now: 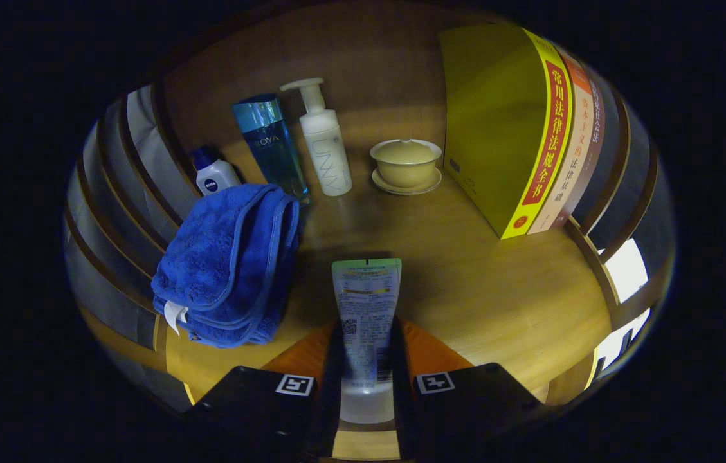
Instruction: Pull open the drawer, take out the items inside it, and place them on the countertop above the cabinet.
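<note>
My gripper (366, 350) is shut on a white squeeze tube (366, 302), which points forward from between the fingers, cap end toward me, over the wooden countertop (478, 283). A folded blue towel (227, 263) lies on the countertop just left of the tube. Both fingers press the tube's sides.
Beyond the fingers stand a small white-and-blue bottle (213, 175), a tall blue bottle (269, 146) and a white pump bottle (324, 141). A lidded bowl on a saucer (406, 164) sits right of them. Upright books (530, 128) stand at the right. Curved wooden slats (144, 167) bound both sides.
</note>
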`<state>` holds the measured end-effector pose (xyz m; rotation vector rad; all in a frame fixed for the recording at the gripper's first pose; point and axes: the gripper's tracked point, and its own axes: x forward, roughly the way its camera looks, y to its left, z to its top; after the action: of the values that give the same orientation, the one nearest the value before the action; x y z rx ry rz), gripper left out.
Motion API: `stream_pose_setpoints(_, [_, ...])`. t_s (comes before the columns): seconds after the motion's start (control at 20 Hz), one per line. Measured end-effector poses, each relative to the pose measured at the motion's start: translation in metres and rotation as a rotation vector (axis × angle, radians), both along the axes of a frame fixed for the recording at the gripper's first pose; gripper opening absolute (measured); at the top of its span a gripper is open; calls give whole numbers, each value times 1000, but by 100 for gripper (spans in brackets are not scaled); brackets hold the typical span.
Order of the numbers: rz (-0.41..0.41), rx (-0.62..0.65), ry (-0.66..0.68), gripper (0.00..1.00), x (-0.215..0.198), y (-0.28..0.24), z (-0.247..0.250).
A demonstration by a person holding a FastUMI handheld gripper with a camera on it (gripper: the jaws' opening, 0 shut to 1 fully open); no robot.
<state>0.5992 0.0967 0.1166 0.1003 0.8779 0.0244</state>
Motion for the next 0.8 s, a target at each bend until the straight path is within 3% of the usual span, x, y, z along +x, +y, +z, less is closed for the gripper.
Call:
stream_pose_setpoints(0.25, [23,-18,-18,54,-3,0,1])
stream_pose_setpoints(0.55, [5,-11,-41,99,-19,-6,14])
stream_pose_setpoints(0.8, [12,-4,-160,100,-46,-11,64])
